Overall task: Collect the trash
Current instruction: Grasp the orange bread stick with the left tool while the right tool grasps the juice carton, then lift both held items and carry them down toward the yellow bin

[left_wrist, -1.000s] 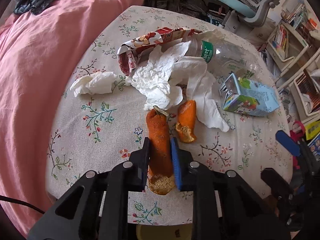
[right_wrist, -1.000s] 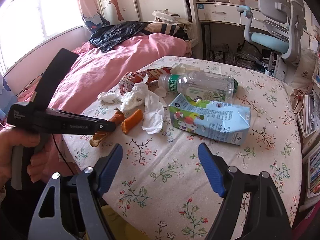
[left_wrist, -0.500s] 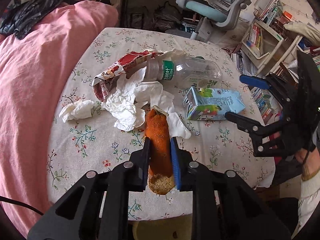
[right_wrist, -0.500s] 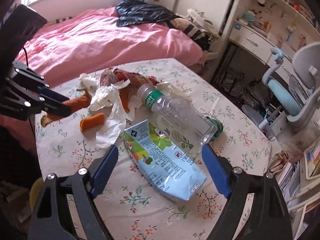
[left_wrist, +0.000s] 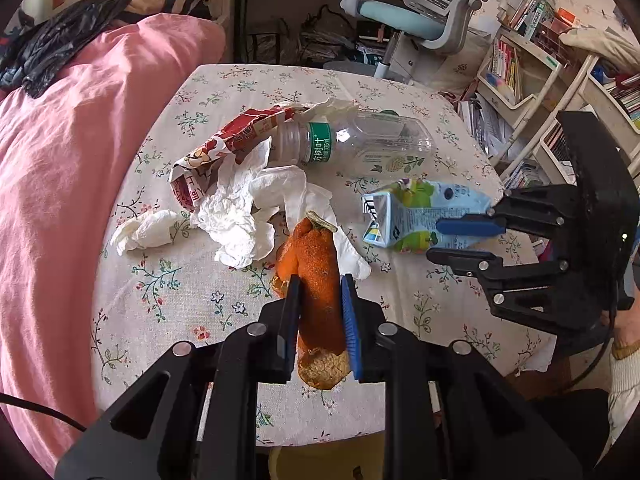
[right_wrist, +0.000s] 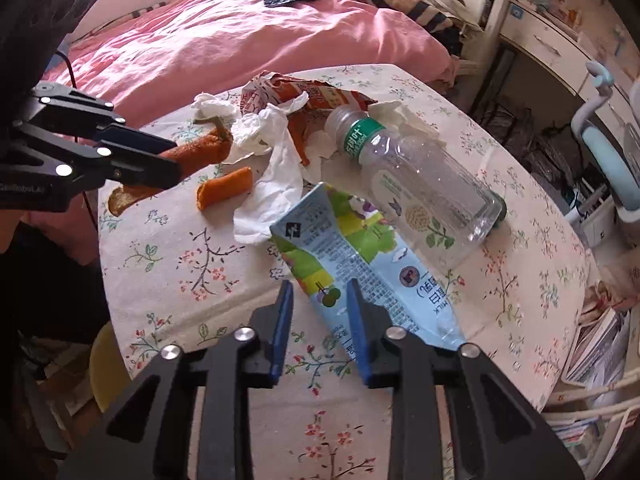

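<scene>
My left gripper (left_wrist: 320, 284) is shut on a long orange peel (left_wrist: 318, 276) and holds it above the floral table (left_wrist: 168, 304); it also shows in the right wrist view (right_wrist: 200, 152). My right gripper (right_wrist: 320, 288) has closed on the corner of a flattened blue milk carton (right_wrist: 368, 276), also seen in the left wrist view (left_wrist: 416, 216). A second orange peel piece (right_wrist: 224, 192), crumpled white tissues (left_wrist: 244, 208), a red snack wrapper (left_wrist: 224, 148) and a clear plastic bottle (left_wrist: 360, 144) lie on the table.
A pink bed (left_wrist: 60, 168) borders the table's left side. An office chair (left_wrist: 424, 20) and bookshelves (left_wrist: 532, 60) stand beyond the table. A yellow bin (right_wrist: 104, 368) sits below the table's near edge.
The right gripper has moved in over the milk carton and narrowed its jaws around the carton's corner. The left gripper has risen a little with the peel.
</scene>
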`<state>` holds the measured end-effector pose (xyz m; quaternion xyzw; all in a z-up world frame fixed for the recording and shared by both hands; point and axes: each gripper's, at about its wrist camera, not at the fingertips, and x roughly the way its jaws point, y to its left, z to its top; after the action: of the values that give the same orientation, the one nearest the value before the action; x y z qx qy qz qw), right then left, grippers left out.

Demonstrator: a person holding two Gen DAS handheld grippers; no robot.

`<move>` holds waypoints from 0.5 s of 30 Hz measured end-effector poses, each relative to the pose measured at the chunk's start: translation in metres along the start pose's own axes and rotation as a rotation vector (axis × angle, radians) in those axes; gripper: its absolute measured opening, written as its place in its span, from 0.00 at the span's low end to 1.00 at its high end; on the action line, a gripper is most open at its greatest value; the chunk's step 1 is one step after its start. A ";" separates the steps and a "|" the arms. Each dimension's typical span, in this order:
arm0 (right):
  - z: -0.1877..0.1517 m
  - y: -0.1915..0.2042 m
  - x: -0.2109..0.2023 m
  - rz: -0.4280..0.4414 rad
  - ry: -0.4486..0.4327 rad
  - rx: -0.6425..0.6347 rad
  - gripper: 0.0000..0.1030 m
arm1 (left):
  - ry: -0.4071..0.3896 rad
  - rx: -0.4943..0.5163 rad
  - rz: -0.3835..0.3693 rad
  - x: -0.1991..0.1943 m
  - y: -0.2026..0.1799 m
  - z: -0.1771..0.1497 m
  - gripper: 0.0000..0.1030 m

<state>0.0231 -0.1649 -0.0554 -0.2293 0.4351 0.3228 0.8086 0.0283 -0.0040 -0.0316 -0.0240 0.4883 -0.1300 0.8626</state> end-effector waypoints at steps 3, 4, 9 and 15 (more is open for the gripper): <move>-0.015 0.005 0.000 -0.012 0.001 0.049 0.12 | -0.003 0.000 -0.004 0.000 -0.001 -0.001 0.19; -0.019 0.008 0.002 -0.024 0.008 0.050 0.12 | -0.004 0.002 -0.005 -0.001 -0.002 -0.001 0.19; -0.016 0.007 -0.001 -0.034 -0.038 0.064 0.28 | -0.006 0.017 0.000 0.000 -0.007 -0.003 0.19; 0.004 0.011 -0.021 -0.069 -0.130 -0.042 0.63 | -0.026 -0.010 0.005 0.002 -0.002 0.005 0.19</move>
<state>0.0090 -0.1618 -0.0364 -0.2396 0.3666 0.3180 0.8409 0.0333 -0.0068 -0.0302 -0.0289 0.4778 -0.1250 0.8691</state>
